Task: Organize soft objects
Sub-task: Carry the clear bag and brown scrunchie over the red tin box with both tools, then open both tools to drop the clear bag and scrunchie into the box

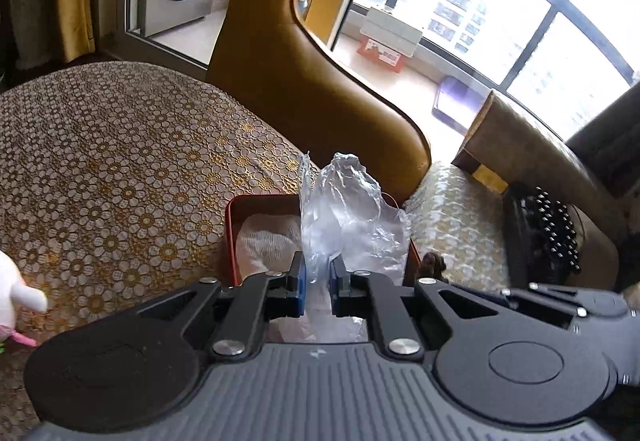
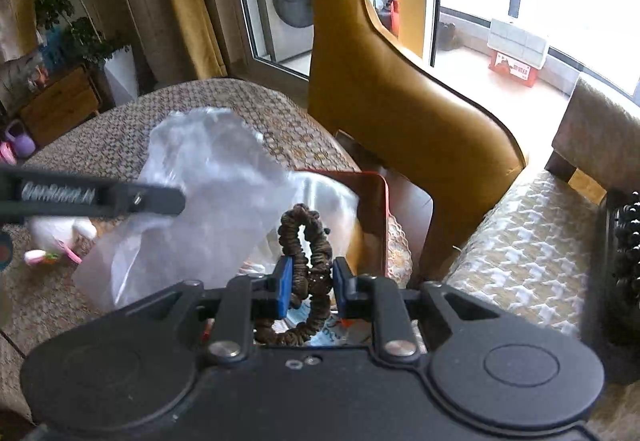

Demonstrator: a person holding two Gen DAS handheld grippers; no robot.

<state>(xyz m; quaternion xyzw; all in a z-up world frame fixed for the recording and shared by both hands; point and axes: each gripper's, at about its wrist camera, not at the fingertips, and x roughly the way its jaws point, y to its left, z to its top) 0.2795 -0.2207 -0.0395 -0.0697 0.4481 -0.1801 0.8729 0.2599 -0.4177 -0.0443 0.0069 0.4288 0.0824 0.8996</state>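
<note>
My left gripper (image 1: 318, 281) is shut on a crumpled clear plastic bag (image 1: 348, 217), which rises from between its blue pads above a red box (image 1: 232, 233). A white mesh cloth (image 1: 266, 239) lies inside that box. In the right wrist view my right gripper (image 2: 309, 283) is shut on a brown hair scrunchie (image 2: 308, 265), whose loop stands up between the pads over the red box (image 2: 378, 213). The same plastic bag (image 2: 200, 201) hangs at the left there, held by the left gripper's finger (image 2: 120, 199). A white plush toy (image 2: 60, 237) lies on the table behind it.
The lace-covered round table (image 1: 112, 169) fills the left. A tan leather chair back (image 1: 312, 89) stands just behind the box. A chair seat with a woven cushion (image 2: 528, 241) and a black beaded thing (image 1: 548, 233) lie at the right. Part of the plush toy (image 1: 16, 293) is at the left edge.
</note>
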